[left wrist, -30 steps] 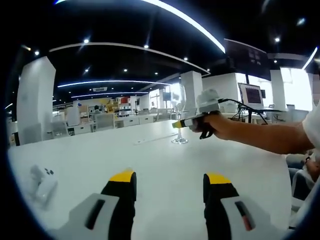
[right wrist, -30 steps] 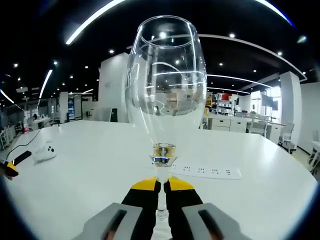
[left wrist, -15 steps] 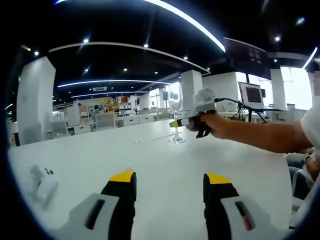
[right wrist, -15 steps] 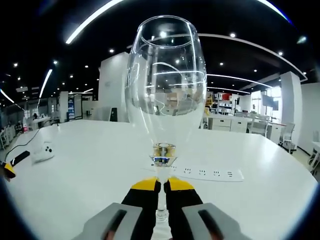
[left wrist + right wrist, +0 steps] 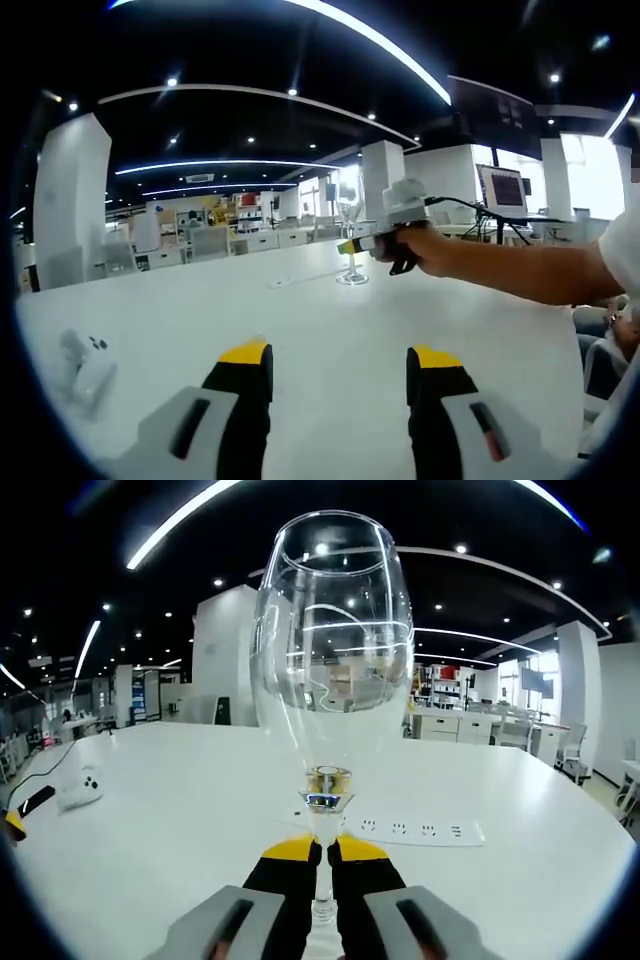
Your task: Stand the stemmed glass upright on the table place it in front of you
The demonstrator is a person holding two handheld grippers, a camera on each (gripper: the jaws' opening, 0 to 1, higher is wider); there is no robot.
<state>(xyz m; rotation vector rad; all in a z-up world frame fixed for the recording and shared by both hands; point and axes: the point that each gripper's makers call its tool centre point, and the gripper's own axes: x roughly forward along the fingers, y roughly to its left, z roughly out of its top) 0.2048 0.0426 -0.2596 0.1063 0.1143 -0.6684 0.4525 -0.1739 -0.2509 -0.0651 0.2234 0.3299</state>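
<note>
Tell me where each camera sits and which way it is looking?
Left gripper view: rides the left gripper, low over the white table, facing the right gripper at the stemmed glass; a hand and forearm show.
Right gripper view: rides the right gripper, facing across the table, jaws closed on the upright glass's stem.
Shared: glass, table, small white device.

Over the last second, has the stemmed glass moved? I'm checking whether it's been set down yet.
Yes. In the left gripper view the stemmed glass, held by the right gripper, has shifted slightly left and farther away across the table, toward the power strip.
</note>
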